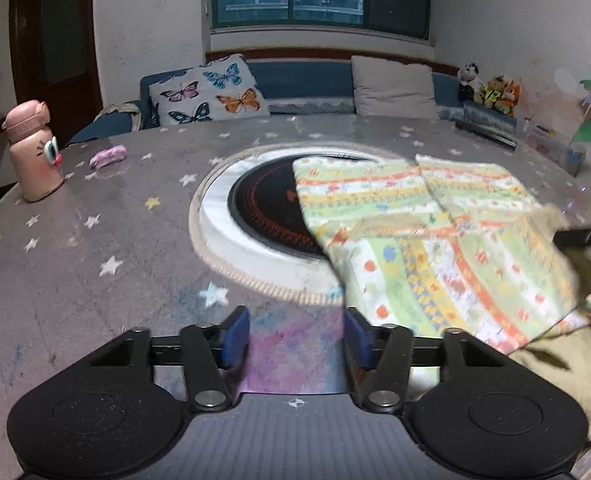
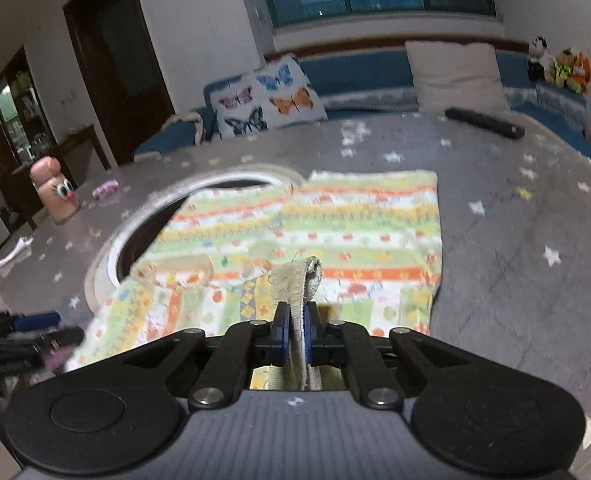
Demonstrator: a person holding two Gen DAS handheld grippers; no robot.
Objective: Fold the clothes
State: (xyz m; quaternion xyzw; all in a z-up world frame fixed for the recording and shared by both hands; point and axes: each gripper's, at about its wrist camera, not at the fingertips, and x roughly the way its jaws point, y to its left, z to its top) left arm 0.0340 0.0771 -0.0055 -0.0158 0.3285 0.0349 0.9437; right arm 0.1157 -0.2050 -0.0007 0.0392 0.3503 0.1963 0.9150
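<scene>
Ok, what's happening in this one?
A person with two handheld grippers is folding a small patterned garment on a starry table. The right gripper is shut on the garment's ribbed edge, lifting it over the rest. The left gripper is open and empty beside the cloth, which partly covers the round cooktop.
</scene>
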